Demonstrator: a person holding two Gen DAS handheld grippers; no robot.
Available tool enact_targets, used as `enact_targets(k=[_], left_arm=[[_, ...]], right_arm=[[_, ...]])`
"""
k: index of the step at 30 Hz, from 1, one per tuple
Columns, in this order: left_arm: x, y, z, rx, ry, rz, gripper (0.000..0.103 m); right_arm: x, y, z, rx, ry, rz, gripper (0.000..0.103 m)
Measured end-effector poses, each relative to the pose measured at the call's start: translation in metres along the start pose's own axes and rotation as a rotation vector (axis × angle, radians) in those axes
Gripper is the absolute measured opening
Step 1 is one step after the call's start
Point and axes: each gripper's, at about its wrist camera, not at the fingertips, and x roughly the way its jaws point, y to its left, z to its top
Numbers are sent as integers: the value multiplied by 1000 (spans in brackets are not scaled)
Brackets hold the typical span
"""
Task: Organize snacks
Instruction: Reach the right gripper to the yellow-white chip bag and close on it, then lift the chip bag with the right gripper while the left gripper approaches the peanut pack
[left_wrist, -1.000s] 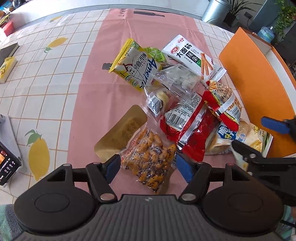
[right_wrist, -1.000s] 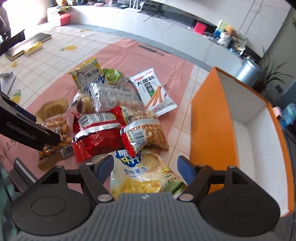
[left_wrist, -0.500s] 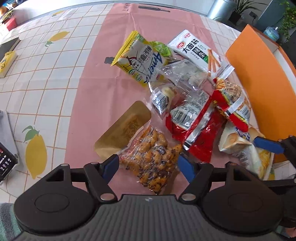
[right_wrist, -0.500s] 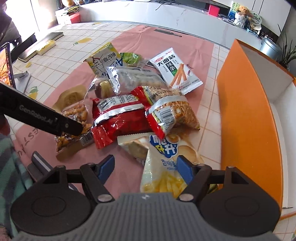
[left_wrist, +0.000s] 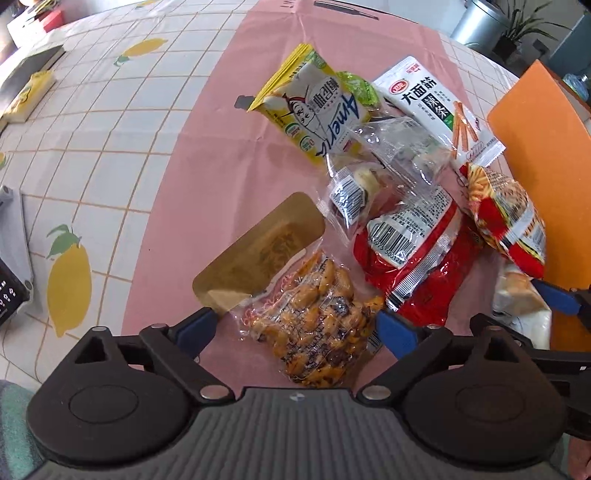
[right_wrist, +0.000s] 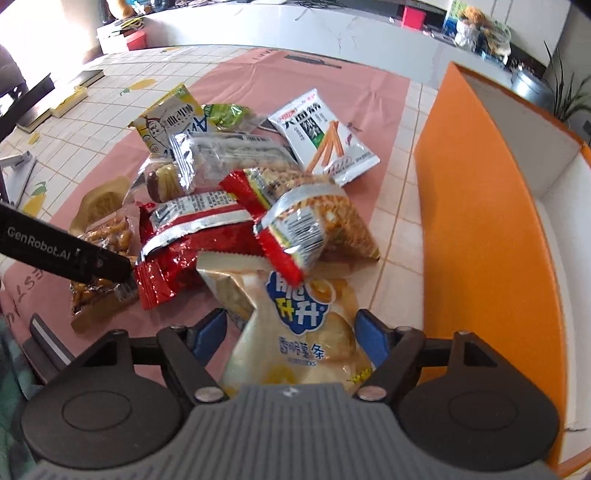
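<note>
Snack pile sits on the pink mat; orange box stands at 3 o'clock of the pile, open top, nothing visible inside so far.

L gripper: jaws spread, straddling the clear peanut pack. Pads look just beside the pack edges, not pressing. A gold pouch lies at 11 o'clock of the peanuts, partly under them.

R gripper: jaws spread either side of the pale chip bag. No squeeze visible on the film. A red-striped noodle pack overlaps the chip bag's top edge at 12 o'clock; red bag lies at 10 o'clock.

Step in hand, as judged: close on one bag per gripper, then carry to the box.

Procedure notes:
- Chip bag is air-filled; close gently, grip near the lower seam, or it may slip or crush.
- Draw it back toward 6 o'clock first so the noodle pack slides off, then lift.
- Peanut pack: pinch across the narrow width, lift straight up to leave the gold pouch behind.
- Keep L and R grippers apart; their paths cross near the red bag.
</note>
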Motion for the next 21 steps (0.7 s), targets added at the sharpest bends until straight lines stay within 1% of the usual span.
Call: enact_targets(k=[2, 4, 5, 6, 8, 12, 14, 15, 16, 17, 18, 19, 20, 21], left_arm=[[0, 1, 1, -5, -7, -5, 103], [-1, 1, 1, -5, -11, -13, 103], [-1, 1, 0, -3, -17, -17, 103], [-3, 1, -1, 3, -23, -18, 103], [-6, -1, -4, 18, -35, -16, 98], [-10, -7, -8, 65, -55, -3, 92], [-15, -10, -10, 91, -79, 3, 81], [-17, -10, -11, 94, -80, -3, 78], [-19, -9, -11, 94, -83, -15, 73], [-20, -8, -11, 90, -84, -26, 57], [-23, -7, -12, 88, -97, -46, 53], [-25, -7, -12, 91, -97, -39, 42], [-27, -6, -12, 93, -100, -43, 36], [-27, -5, -12, 89, -97, -49, 35]], right_arm=[[2, 1, -2, 10, -1, -9, 73], [2, 3, -4, 10, -5, -23, 68], [2, 4, -5, 11, -6, -30, 67], [1, 5, -5, 11, -6, -41, 63], [0, 8, -5, 12, -6, -54, 58], [-5, 12, -8, 29, -4, -57, 49], [-9, 12, -9, 53, 4, -46, 45], [-11, 13, -10, 69, 10, -37, 44], [-13, 13, -11, 90, 17, -25, 44], [-16, 15, -13, 106, 20, -13, 44], [-18, 17, -15, 112, 22, -7, 43], [-20, 19, -18, 115, 26, -6, 43], [-22, 22, -21, 119, 27, -7, 43], [-24, 24, -23, 126, 27, -5, 43]])
